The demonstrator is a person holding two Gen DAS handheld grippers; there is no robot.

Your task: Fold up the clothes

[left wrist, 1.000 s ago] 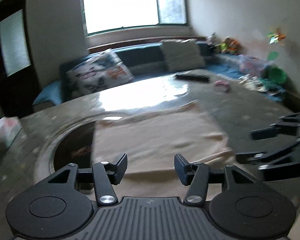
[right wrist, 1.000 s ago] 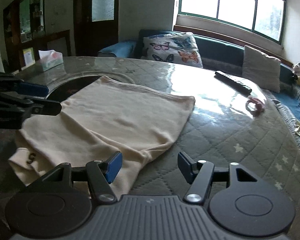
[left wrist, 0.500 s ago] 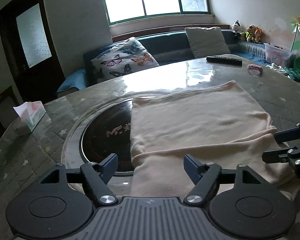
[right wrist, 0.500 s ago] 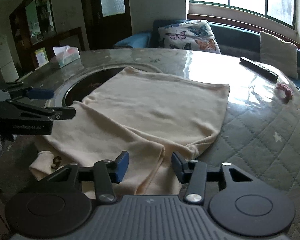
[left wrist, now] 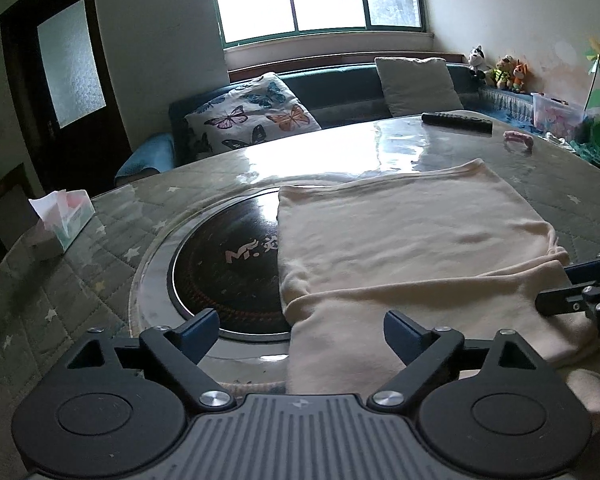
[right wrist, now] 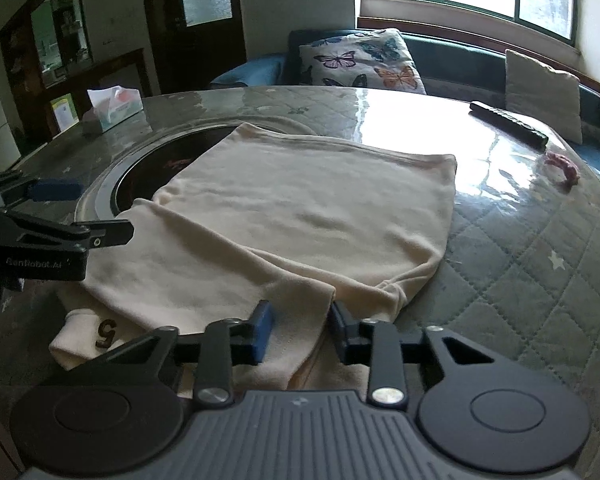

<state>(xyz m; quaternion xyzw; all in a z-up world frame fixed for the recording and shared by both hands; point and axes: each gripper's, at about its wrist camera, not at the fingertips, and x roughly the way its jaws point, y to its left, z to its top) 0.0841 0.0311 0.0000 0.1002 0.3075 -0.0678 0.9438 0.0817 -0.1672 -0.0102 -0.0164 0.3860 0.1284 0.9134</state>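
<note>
Cream garment (right wrist: pixel 300 216) lies spread on quilted table (right wrist: pixel 540 264), part over dark round inset (left wrist: pixel 228 264). Left tool (left wrist: pixel 300 328) opening wide, nothing gripped, near hem below. Right tool (right wrist: pixel 300 324) closing around folded corner; pads not yet pressing. Cloth looks light, limp, prone to sag; best pinched at corners. Small dark mark on near flap unreadable; lower layers hidden.

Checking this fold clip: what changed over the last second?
Both claws came closer to the cream garment. The right claw is closing around its near folded edge; the left claw is opening, gripping nothing. Garment, remote and tissue box stayed put.
</note>
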